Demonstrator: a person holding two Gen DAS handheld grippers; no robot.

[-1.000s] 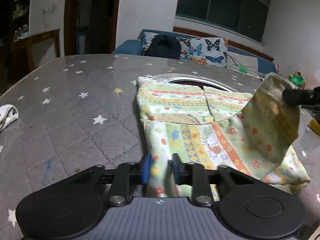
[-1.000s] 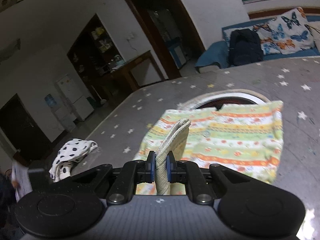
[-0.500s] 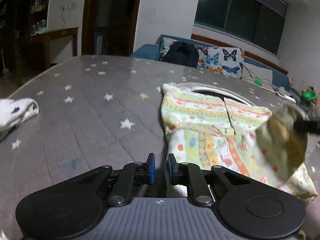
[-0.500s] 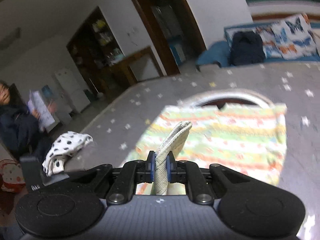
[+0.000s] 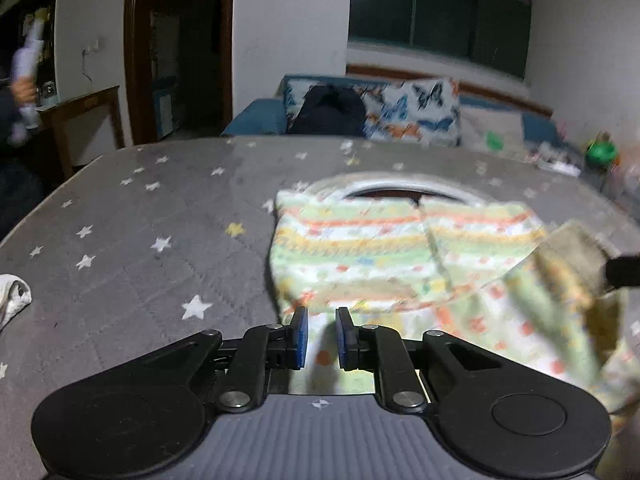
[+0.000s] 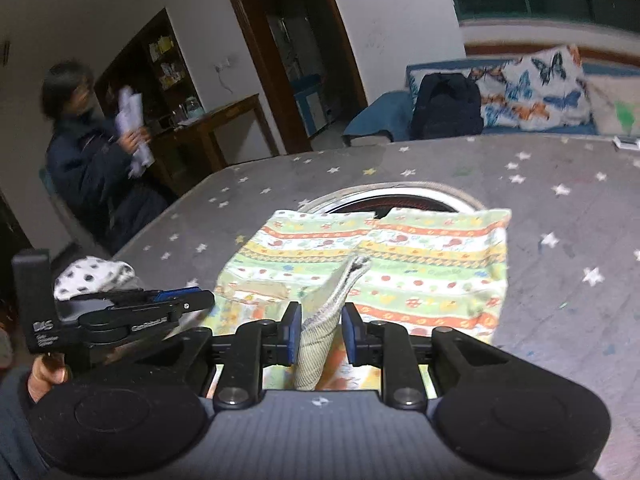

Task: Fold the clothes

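Note:
A green and orange patterned garment (image 5: 360, 248) lies flat on the grey star-print table (image 5: 140, 248); it also shows in the right wrist view (image 6: 420, 256). My left gripper (image 5: 319, 338) hovers over the garment's near left edge with a small gap between its blue pads and nothing held. My right gripper (image 6: 318, 338) has its jaws parted, and a raised fold of the garment's edge (image 6: 328, 316) stands loosely between them. In the left wrist view that lifted fold (image 5: 568, 264) is up at the right by the right gripper's tip (image 5: 622, 270).
A round opening with a pale rim (image 6: 392, 196) sits in the table behind the garment. A white polka-dot cloth (image 6: 92, 276) lies at the table's left edge. A person (image 6: 88, 160) holding papers stands beyond the left side. A sofa with cushions (image 5: 408, 112) is behind.
My left gripper let go of the garment's near edge, pulled back, and now sits over it, open. My right gripper's jaws have parted around the fold they were holding.

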